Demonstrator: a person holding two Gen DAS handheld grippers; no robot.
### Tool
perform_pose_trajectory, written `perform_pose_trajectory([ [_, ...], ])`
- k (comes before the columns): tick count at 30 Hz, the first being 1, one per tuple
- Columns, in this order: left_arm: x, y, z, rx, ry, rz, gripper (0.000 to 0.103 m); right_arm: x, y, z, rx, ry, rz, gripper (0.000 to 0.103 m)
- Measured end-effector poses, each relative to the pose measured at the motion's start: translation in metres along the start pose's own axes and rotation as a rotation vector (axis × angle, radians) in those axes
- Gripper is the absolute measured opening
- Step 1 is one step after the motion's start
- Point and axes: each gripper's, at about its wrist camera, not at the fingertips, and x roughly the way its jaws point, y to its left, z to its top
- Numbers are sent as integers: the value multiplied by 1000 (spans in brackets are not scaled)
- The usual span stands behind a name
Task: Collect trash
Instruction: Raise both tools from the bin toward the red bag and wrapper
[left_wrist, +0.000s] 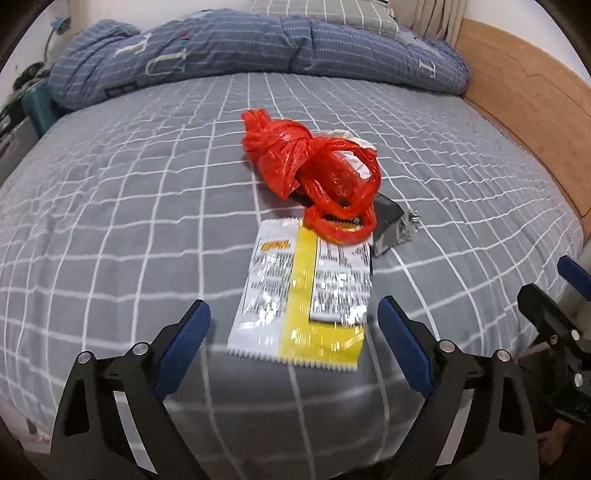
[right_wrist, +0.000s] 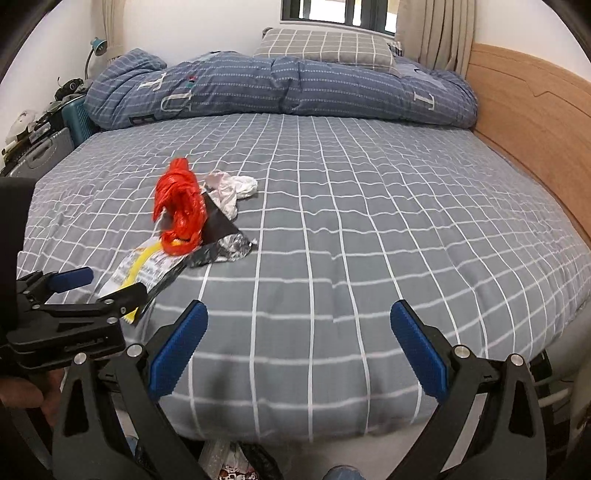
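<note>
Trash (left_wrist: 306, 288) lies on bed (left_wrist: 110, 221) — both grippers (left_wrist: 293, 325) (right_wrist: 299, 328) open, empty.

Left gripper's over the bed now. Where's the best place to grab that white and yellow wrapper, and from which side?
Probably its near serrated edge. The white and yellow wrapper lies flat on the bed sheet, short edge toward the left gripper, whose open jaws already straddle it. Its far end is tucked under the red plastic bag, so come in low from the near side and pinch that free edge.
</note>
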Motion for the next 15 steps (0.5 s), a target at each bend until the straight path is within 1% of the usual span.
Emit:
perform_pose_trajectory([
  [4,18,-3,9,18,35,-16,80,14,-4,9,7,9,-1,95],
  [6,25,-6,11,36,47,-12,77,19,-4,14,5,8,-2,95],
  [7,26,-7,11,41,50,-9,76,20,-4,16,5,7,0,95],
  [9,29,-8,13,42,56,-13,67,24,-3,19,5,7,2,95],
  [10,30,-8,13,42,57,-17,65,25,-2,21,5,7,2,95],
  [15,31,-9,14,35,58,-24,58,28,0,28,8,2,5,95],
])
